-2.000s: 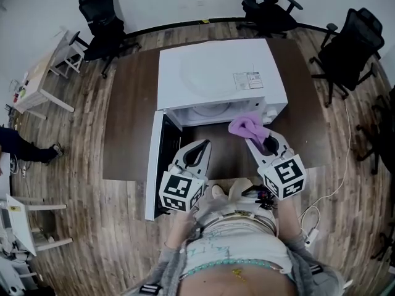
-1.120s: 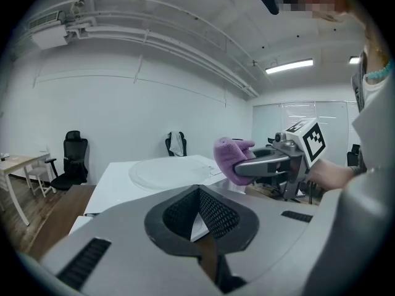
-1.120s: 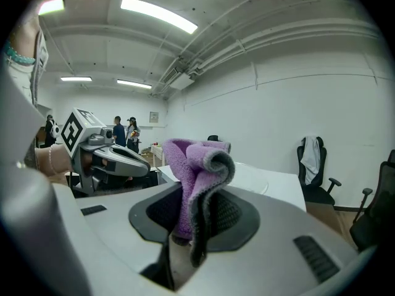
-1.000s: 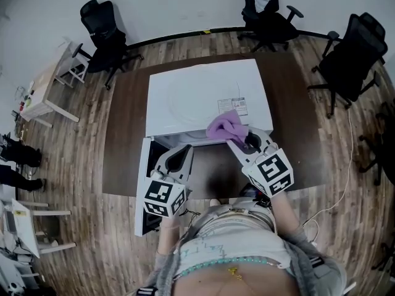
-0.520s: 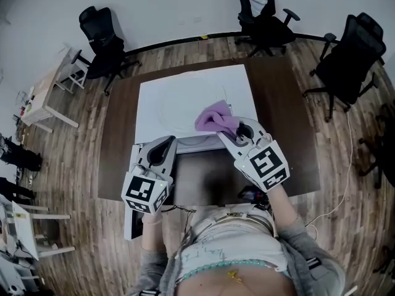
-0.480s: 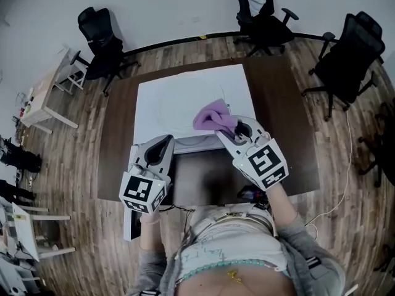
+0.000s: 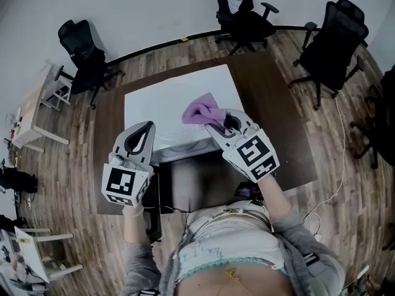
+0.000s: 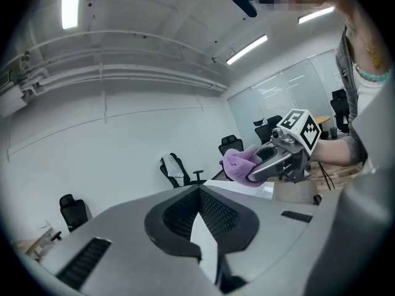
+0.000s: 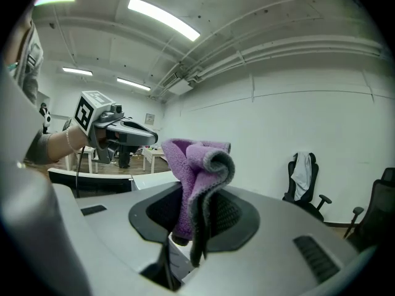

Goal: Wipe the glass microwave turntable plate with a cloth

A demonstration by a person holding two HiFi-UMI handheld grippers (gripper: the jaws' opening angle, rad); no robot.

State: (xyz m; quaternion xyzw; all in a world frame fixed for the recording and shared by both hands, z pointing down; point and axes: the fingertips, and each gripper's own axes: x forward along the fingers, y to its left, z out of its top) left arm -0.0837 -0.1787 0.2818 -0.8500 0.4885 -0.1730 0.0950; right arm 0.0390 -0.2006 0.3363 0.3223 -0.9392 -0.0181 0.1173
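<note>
- The microwave (image 7: 163,103) shows only its white top in the head view; its inside lies hidden beneath.
- The lower end of the cloth (image 9: 196,165) vanishes between the closed jaws of the right gripper (image 9: 190,217).
- A black chair (image 7: 384,113) is cut by the head view's right edge.

Head view: high above the person, facing steeply down on the microwave (image 7: 166,100) and table (image 7: 278,134), very near the raised tools. Left gripper view: right behind its own jaws, tilted up toward the far wall and ceiling, with the right gripper (image 8: 252,176) and cloth (image 8: 236,161) close at right. Right gripper view: same setup, with the left gripper (image 9: 148,139) at left. All three share the chair (image 7: 237,14) with a jacket.
</note>
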